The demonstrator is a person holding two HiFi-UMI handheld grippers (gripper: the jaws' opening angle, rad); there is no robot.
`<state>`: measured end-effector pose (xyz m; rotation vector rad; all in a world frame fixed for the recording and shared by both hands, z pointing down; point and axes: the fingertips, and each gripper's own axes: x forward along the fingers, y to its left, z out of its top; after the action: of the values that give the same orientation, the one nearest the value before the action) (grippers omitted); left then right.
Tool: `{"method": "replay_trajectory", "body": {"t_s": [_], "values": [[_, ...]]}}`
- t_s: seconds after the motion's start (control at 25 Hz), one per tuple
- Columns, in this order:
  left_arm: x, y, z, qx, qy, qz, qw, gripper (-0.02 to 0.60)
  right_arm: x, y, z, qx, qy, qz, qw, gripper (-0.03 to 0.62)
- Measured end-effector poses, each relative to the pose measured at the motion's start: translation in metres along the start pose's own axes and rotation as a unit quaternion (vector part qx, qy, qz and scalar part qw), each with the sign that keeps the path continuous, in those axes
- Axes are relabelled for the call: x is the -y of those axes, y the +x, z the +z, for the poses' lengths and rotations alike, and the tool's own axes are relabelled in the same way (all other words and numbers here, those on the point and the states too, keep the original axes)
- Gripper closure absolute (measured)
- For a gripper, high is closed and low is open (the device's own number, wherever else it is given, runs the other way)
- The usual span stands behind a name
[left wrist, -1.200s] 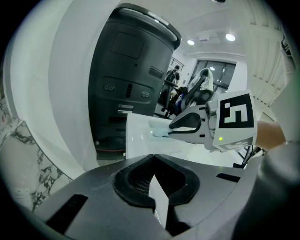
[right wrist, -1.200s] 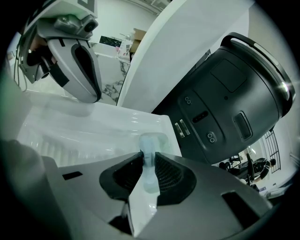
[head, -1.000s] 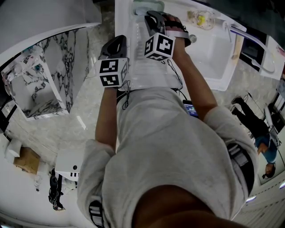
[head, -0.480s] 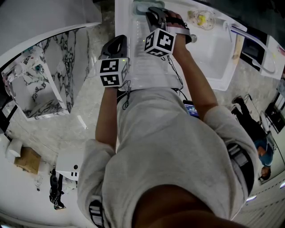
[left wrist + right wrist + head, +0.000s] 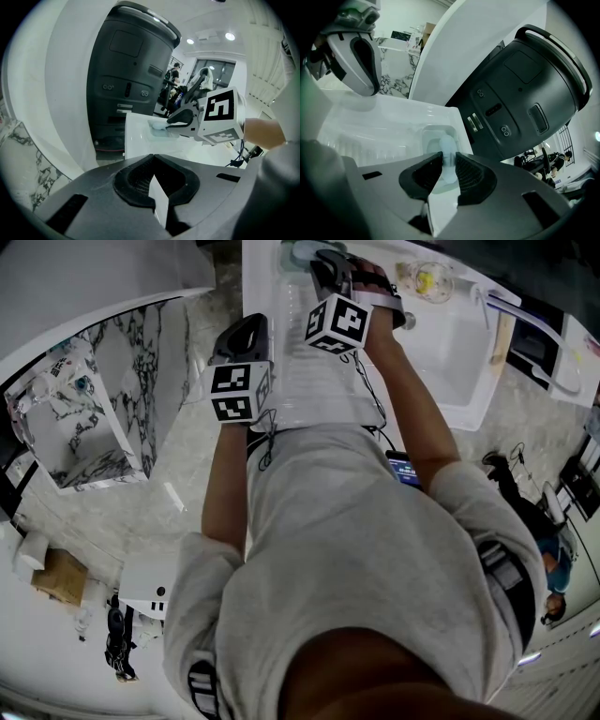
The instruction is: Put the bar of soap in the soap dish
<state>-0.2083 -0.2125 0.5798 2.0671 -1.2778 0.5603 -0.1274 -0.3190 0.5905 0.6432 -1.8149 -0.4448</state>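
A pale blue-white bar of soap (image 5: 446, 151) stands on edge between the pads of my right gripper (image 5: 447, 161), which is shut on it. Its lower end is inside the translucent soap dish (image 5: 430, 135), at the far left corner of the white counter. In the left gripper view the soap (image 5: 158, 125) shows at the right gripper's tips (image 5: 174, 123), over the dish (image 5: 154, 134). In the head view the right gripper (image 5: 323, 261) reaches to that corner. My left gripper (image 5: 153, 157) is shut on nothing and hovers at the counter's left edge (image 5: 246, 332).
A ribbed draining board (image 5: 314, 381) fills the counter's left part, with the sink basin (image 5: 441, 343) to its right. A glass (image 5: 424, 279) and a tap (image 5: 497, 304) stand behind the basin. A dark grey machine (image 5: 525, 93) rises just beyond the dish corner. A marbled stand (image 5: 84, 418) is on the left.
My right gripper has edged slightly toward the far corner and its marker cube has tilted a little. The left gripper has stayed where it was.
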Motion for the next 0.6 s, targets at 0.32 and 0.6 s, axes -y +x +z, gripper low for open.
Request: {"method": "replay_trajectory", "body": {"t_s": [0.32, 0.6], "values": [[0.0022, 0.001, 0.0008, 0.0, 0.002, 0.0, 1.0, 0.563, 0.0003, -0.0005, -0.0035, -0.002, 0.012, 0.002, 1.0, 0.502], [0.0043, 0.0022, 0.0001, -0.003, 0.005, -0.001, 1.0, 0.563, -0.0051, -0.0029, -0.0069, 0.002, 0.05, 0.026, 0.998, 0.455]]}}
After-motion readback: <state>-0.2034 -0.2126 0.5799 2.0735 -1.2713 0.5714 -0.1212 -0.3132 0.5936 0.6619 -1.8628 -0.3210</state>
